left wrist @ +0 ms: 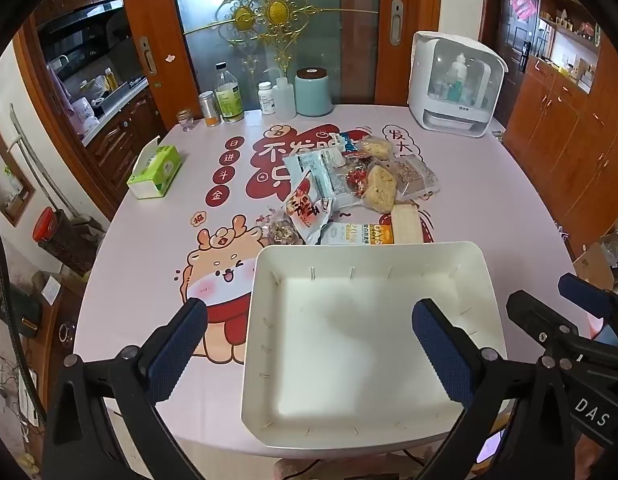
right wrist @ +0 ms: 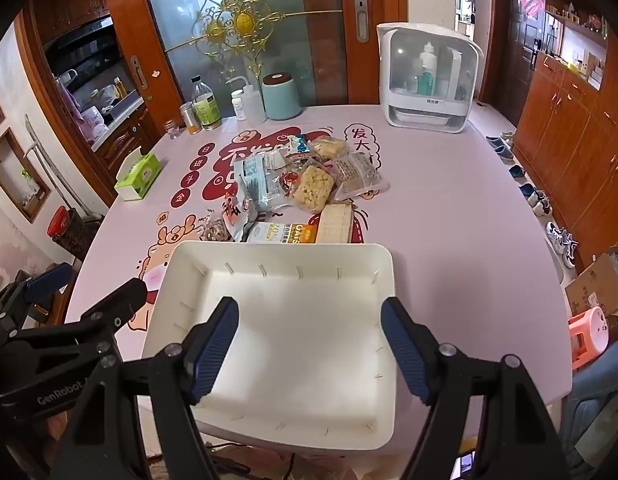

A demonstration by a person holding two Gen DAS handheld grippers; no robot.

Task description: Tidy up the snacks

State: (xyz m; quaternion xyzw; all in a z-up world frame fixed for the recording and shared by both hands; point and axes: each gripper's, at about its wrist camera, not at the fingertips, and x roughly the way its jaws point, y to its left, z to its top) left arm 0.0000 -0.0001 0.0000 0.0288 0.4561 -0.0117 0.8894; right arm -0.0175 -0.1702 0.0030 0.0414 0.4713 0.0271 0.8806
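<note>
A pile of snack packets (left wrist: 349, 184) lies mid-table, also in the right wrist view (right wrist: 305, 184). It includes puffed rice cakes (left wrist: 381, 189), a red-and-white bag (left wrist: 305, 212) and an oats bar (left wrist: 361, 234). An empty white bin (left wrist: 475, 264) stands at the table's near edge, just in front of the pile; it also shows in the right wrist view (right wrist: 385, 280). My left gripper (left wrist: 309, 312) is open and empty above the bin's left side. My right gripper (right wrist: 309, 312) is open and empty above the bin.
A green tissue box (left wrist: 157, 170) sits at the table's left. Bottles and jars (left wrist: 229, 98), a teal canister (left wrist: 313, 92) and a white appliance (left wrist: 455, 84) line the far edge. Wooden cabinets (right wrist: 569, 140), shoes and a pink stool (right wrist: 589, 336) are to the right.
</note>
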